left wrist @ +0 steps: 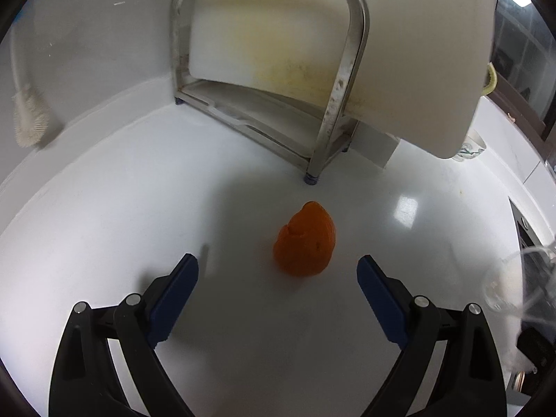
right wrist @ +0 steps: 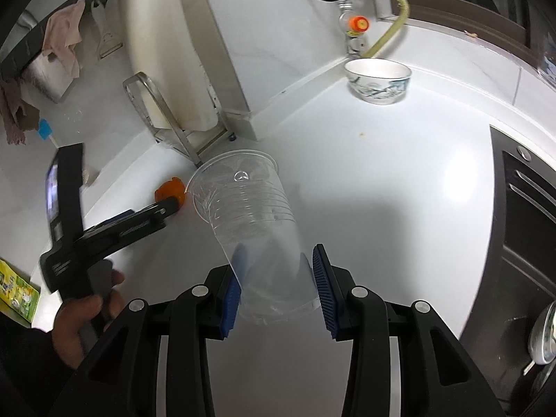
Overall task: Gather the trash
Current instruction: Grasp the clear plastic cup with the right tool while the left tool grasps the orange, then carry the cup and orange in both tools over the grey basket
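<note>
A crumpled, glossy orange peel [left wrist: 305,239] lies mid-bench on the white bench [left wrist: 104,208], between the left gripper's [left wrist: 278,267] wide-open, empty jaws; the right gripper [right wrist: 278,274] clamps a clear ribbed plastic cup [right wrist: 250,215].

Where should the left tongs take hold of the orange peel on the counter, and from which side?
Across its wide lower body, from above and in front, one pad on each side. The orange peel sits as a domed lump alone on the white counter, narrowing toward the top, so the broad base probably gives the surest hold. The left tongs are open, wider than the peel, already facing it.
</note>
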`<action>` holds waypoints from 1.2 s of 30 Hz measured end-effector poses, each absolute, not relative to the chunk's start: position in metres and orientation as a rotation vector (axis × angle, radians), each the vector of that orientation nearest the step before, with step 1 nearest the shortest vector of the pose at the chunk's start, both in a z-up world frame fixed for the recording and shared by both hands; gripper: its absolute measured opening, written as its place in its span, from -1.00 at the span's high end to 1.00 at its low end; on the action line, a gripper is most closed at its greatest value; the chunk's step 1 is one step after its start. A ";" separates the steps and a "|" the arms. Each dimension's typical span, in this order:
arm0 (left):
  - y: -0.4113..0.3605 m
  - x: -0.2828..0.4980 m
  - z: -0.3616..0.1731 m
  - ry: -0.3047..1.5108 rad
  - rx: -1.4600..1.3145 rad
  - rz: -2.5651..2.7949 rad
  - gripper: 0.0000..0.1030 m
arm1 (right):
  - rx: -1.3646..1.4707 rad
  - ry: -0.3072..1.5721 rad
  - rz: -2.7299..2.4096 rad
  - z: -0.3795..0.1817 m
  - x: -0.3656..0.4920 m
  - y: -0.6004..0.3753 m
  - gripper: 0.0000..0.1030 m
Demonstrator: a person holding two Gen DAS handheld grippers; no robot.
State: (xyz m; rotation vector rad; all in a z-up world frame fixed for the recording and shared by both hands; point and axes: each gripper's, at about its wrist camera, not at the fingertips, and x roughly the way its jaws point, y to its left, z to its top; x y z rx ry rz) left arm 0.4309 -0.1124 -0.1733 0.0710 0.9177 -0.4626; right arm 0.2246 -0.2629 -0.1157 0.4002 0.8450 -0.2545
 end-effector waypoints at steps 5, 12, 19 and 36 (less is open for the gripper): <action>-0.122 0.443 -0.176 0.914 0.080 -0.427 -0.70 | 0.412 0.837 -0.283 -0.114 0.209 -0.269 0.26; -0.135 0.439 -0.174 0.915 0.122 -0.451 0.22 | 0.423 0.830 -0.308 -0.110 0.193 -0.273 0.26; -0.118 0.411 -0.155 0.904 0.087 -0.475 0.46 | 0.430 0.814 -0.290 -0.100 0.179 -0.267 0.26; -0.069 0.261 -0.091 0.846 0.104 -0.439 0.46 | 0.407 0.846 -0.121 -0.081 0.110 -0.236 0.26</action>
